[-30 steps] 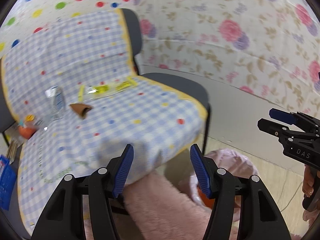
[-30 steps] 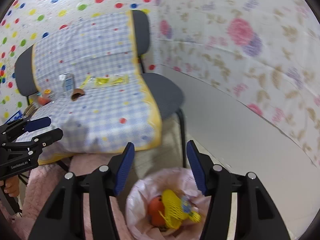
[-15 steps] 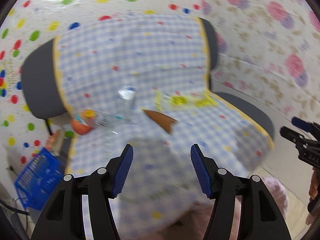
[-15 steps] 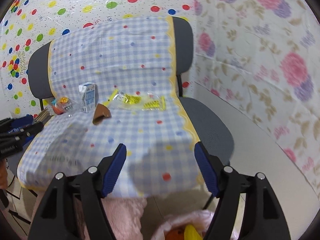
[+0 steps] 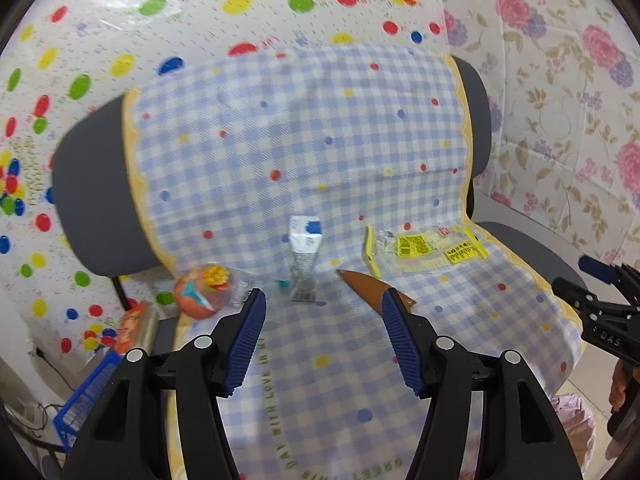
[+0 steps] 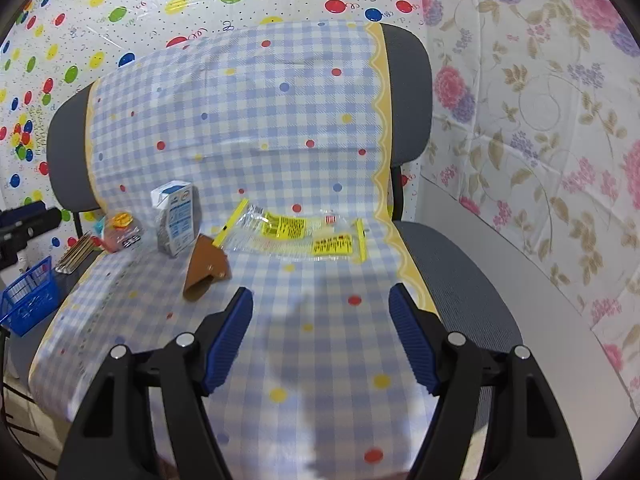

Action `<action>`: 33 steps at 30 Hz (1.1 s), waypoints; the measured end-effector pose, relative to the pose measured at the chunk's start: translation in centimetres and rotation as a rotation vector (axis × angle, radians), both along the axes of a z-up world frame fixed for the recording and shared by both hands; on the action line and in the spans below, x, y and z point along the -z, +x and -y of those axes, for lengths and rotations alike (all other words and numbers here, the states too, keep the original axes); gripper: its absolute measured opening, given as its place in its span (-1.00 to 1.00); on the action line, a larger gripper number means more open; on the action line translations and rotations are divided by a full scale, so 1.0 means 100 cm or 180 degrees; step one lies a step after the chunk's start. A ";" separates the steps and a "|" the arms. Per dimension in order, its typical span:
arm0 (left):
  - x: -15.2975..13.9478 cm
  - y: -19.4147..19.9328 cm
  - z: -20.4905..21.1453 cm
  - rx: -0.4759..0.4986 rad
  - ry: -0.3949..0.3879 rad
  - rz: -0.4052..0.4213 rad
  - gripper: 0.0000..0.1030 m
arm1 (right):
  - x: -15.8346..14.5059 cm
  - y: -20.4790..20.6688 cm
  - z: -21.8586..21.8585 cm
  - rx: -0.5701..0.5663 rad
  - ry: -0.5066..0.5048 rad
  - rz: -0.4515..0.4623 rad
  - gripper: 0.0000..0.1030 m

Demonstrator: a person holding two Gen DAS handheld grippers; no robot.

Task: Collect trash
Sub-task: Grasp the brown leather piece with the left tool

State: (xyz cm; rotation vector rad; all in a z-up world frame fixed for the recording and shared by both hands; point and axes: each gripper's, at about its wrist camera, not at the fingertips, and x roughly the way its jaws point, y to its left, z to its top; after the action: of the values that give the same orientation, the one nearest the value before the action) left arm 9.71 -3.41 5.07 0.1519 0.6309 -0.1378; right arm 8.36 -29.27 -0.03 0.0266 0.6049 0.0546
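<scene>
Trash lies on a chair draped in a blue checked cloth (image 5: 320,152). A small white and blue carton (image 5: 305,262) stands near the backrest. A brown paper scrap (image 5: 370,286) lies right of it, then a clear wrapper with yellow labels (image 5: 424,250). A round orange packet (image 5: 202,290) sits at the cloth's left edge. My left gripper (image 5: 323,340) hangs open over the seat just short of the carton, with nothing between its pads. My right gripper (image 6: 320,340) is open and empty too, above the seat's front, with the wrapper (image 6: 296,232), scrap (image 6: 206,266) and carton (image 6: 176,216) beyond it.
A blue basket (image 6: 28,300) and a bundle of sticks (image 6: 76,252) sit left of the chair. A pink bag (image 5: 572,420) shows at the lower right. The left gripper (image 6: 44,214) pokes in at the left edge. Patterned sheets cover the walls.
Both grippers swung up from the pink bag on the floor to face the chair seat. The bag left the right wrist view. The right jaws stand a little wider.
</scene>
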 end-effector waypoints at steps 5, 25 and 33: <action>0.033 0.033 0.017 0.0013 -0.0027 -0.0279 0.20 | 0.011 0.027 0.007 0.0093 0.0048 -0.0080 0.35; 0.126 0.132 0.076 -0.0110 -0.0235 -0.1002 0.25 | 0.040 0.058 0.038 0.0214 0.0231 -0.0201 -0.39; 0.128 0.114 0.069 -0.0022 -0.0304 -0.0977 -0.35 | 0.046 0.060 0.029 0.0150 0.0204 -0.0268 -0.39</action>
State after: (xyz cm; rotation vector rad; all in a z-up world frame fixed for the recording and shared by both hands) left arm 21.13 -10.35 -7.72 0.0358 0.9288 -0.1860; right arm 14.36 -32.13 -4.59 0.1058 0.6865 0.0274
